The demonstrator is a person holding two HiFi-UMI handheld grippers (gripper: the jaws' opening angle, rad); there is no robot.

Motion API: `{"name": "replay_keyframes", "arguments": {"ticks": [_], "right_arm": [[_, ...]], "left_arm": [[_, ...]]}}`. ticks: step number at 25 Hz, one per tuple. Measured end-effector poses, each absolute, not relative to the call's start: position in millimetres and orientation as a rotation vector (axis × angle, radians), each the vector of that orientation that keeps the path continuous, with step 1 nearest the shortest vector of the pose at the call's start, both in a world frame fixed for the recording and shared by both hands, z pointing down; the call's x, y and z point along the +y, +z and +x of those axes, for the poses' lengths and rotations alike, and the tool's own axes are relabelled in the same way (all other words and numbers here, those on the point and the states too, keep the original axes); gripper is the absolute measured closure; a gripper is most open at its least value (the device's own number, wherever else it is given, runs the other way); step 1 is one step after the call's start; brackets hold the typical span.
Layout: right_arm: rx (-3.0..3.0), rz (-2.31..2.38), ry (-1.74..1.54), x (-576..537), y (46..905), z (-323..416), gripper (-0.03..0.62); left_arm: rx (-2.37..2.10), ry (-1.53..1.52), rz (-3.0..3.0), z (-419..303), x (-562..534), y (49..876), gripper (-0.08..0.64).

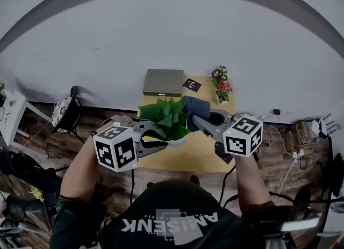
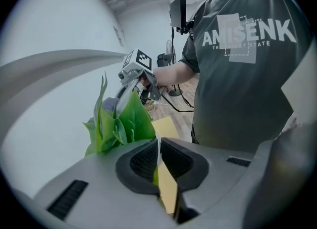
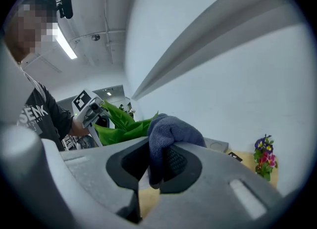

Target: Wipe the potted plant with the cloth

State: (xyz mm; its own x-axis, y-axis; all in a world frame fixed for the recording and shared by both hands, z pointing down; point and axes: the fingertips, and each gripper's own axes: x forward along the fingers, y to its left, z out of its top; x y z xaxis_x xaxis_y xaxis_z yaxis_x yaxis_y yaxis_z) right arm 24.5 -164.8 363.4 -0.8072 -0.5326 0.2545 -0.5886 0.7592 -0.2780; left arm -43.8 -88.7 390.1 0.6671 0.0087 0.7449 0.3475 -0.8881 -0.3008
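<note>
The potted plant has broad green leaves and a white pot, and stands mid-table on the yellow table top. My left gripper reaches in low from the left. In the left gripper view its jaws are shut on the thin edge of a leaf, with more leaves just beyond. From the right, my right gripper holds a dark blue cloth against the plant's right side. The cloth is pinched between its jaws and bunches over them, next to the leaves.
A flat grey box and a black card lie at the table's far edge. A small pot of purple and red flowers stands at the far right corner. A white wall is behind. Cables lie on the wooden floor at right.
</note>
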Motion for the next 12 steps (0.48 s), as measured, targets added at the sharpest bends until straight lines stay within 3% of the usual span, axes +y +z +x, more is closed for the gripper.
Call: {"name": "replay_keyframes", "arguments": {"ticks": [5,12], "right_arm": [[-2.823,0.811,0.414,-157.2,340.8,10.6,0.555],[-2.819,0.81,0.527,-157.1,364.2,17.7,0.555]], "left_arm": [[-0.272,-1.069,-2.456,-41.4,-85.2,380.2,0.538],[-0.255,-0.996,-2.501,-39.9,-82.5,366.7,0.538]]}}
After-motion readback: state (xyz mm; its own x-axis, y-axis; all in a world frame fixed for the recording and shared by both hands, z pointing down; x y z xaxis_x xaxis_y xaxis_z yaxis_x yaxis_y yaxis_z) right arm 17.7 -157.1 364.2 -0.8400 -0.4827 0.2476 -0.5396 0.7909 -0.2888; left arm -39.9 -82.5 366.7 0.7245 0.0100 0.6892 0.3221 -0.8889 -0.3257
